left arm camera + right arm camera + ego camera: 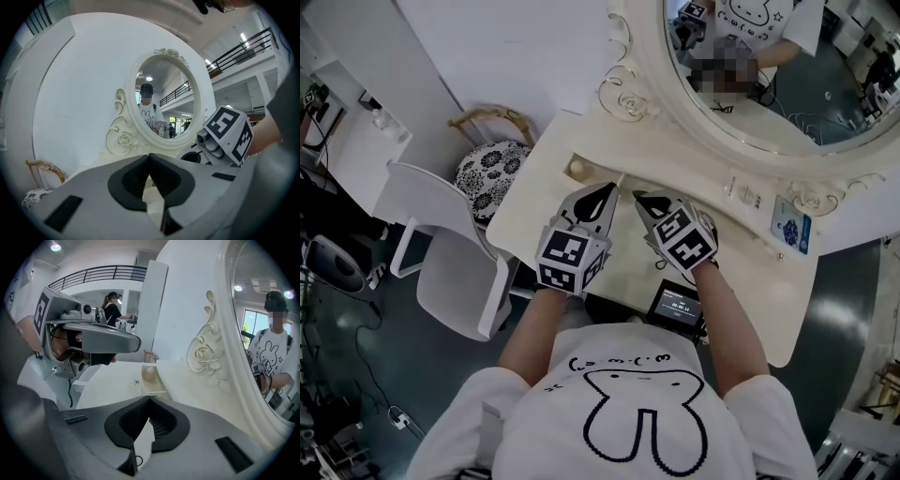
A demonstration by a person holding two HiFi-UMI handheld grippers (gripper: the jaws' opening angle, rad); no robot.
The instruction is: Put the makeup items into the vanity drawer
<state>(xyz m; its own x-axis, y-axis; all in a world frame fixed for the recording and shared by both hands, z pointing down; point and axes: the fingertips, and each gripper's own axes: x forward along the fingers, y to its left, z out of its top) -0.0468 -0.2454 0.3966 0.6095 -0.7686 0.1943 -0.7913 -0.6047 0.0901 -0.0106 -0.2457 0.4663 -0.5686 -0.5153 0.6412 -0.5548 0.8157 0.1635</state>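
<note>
Cream counter under you, and both tongs hang just above it, side by side at the middle. Left tongs: pressed together, nothing between the pads. Right tongs: pressed together too, and empty. So you carry nothing right now.

Look to the drawer, pulled out at the back left of the counter, beside the carved foot of the mirror. A round beige ball, a sponge by my guess, lies at its left end, so that's one item home. The rest of the drawer I can't see into well.

What's left? Over at the right, against the mirror's base, a blue-and-white packet lies on the counter, well apart from the drawer and from both tongs. Between it and you sit a couple of small pale bits, too small to name.

If those count as makeup, I'd call the job partly done: one thing in, the packet and perhaps those bits yet to go. Your right tongs are the nearer to the packet, so that looks the likely next reach.
</note>
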